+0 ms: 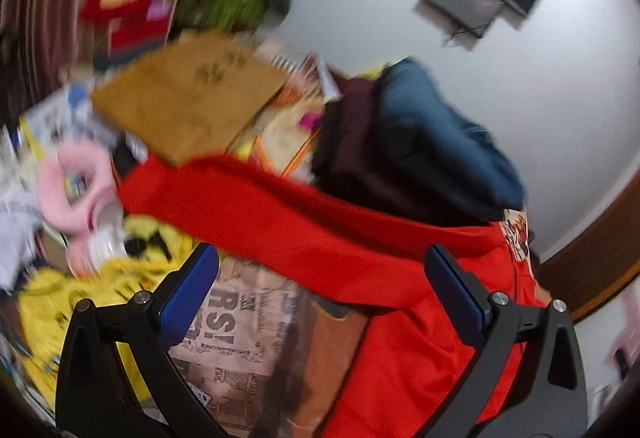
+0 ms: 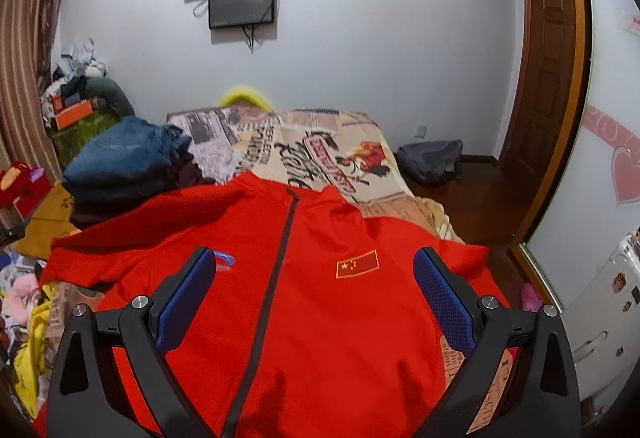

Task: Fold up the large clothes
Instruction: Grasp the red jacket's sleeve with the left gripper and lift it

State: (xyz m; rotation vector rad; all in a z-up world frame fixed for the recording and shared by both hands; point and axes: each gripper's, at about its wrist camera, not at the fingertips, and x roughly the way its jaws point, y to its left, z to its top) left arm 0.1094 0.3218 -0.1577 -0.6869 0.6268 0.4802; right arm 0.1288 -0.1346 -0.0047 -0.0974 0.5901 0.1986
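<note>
A red zip jacket [image 2: 280, 298] lies front up on the bed, with a dark zipper down the middle and a flag patch [image 2: 357, 264] on the chest. Its sleeve [image 1: 280, 213] stretches out across the blurred left wrist view. My right gripper [image 2: 316, 278] is open and empty, hovering over the jacket's chest. My left gripper [image 1: 320, 270] is open and empty, above the sleeve and the jacket's side.
A stack of folded dark and blue clothes [image 2: 128, 161] sits at the jacket's left, also in the left wrist view [image 1: 420, 141]. The printed bedsheet [image 2: 320, 141] covers the bed. Yellow cloth [image 1: 80, 302], a cardboard box [image 1: 188, 97] and clutter lie left of the bed. A backpack [image 2: 432, 157] lies on the floor.
</note>
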